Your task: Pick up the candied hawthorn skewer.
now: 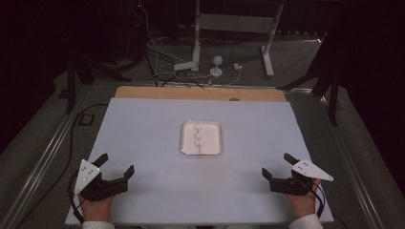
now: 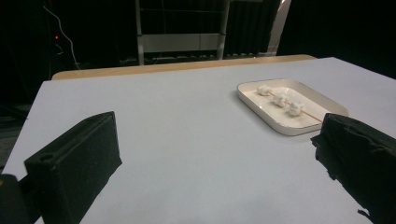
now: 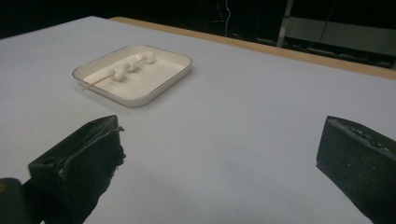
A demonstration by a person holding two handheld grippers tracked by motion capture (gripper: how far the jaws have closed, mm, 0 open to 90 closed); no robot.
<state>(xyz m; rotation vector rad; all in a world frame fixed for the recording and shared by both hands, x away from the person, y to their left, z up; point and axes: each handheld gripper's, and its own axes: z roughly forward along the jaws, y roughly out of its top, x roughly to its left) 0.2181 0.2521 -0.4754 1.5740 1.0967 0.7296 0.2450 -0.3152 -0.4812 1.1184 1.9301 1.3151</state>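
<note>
Table (image 1: 143,143): pale sheet over a wooden top | Tray (image 1: 217,148): white, at mid-table, well ahead of my hands | My left gripper (image 1: 117,168) and right gripper (image 1: 276,167): at the near corners, both spread wide, pinching nothing | Skewer (image 1: 198,140): in the tray, threaded with three marshmallows (image 1: 197,136)

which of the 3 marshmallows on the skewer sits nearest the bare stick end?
The marshmallow closest to the person, last of the row in the tray. The bare skewer sticks out just past it; the other two sit farther along.
</note>
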